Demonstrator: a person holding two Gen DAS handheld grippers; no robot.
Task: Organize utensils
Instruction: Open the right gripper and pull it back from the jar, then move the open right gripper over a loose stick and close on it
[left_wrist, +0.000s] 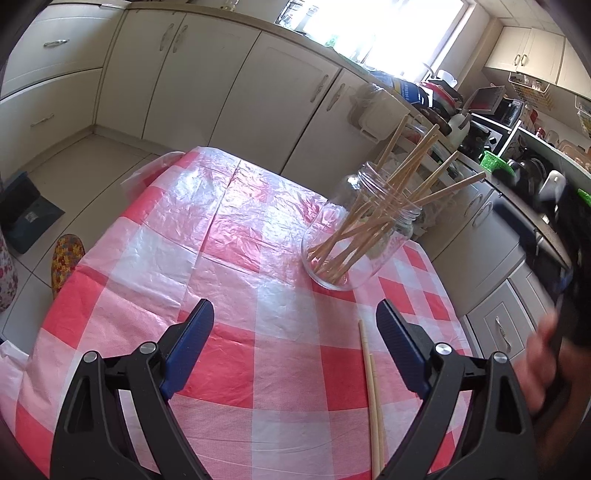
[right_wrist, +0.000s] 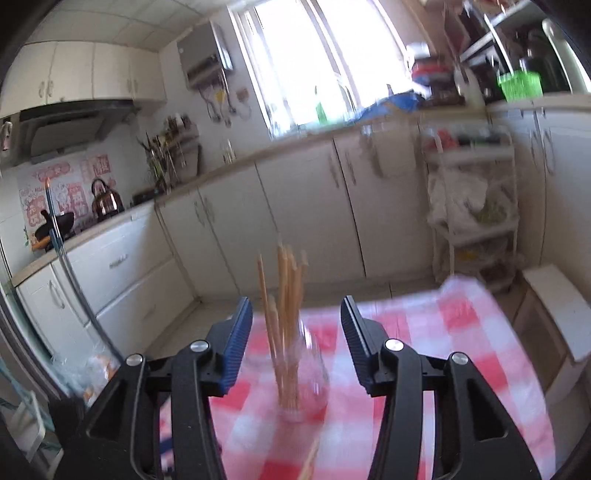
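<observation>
Kitchen bench (left_wrist: 229, 229): jar (left_wrist: 354, 236) nearly full of chopsticks; last pair (left_wrist: 371, 391) lies by left gripper (left_wrist: 295, 314) (fingers wide, empty). Right gripper (right_wrist: 297, 306) fingers apart, empty. Next, prob.: pinch pair.

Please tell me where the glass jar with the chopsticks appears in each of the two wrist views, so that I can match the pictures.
Left wrist view: the glass jar stands right of centre, beyond the open left gripper.
Right wrist view: the jar, blurred, sits low at centre, beyond the open right gripper.
Shared landmark: the pink checked tablecloth.
</observation>
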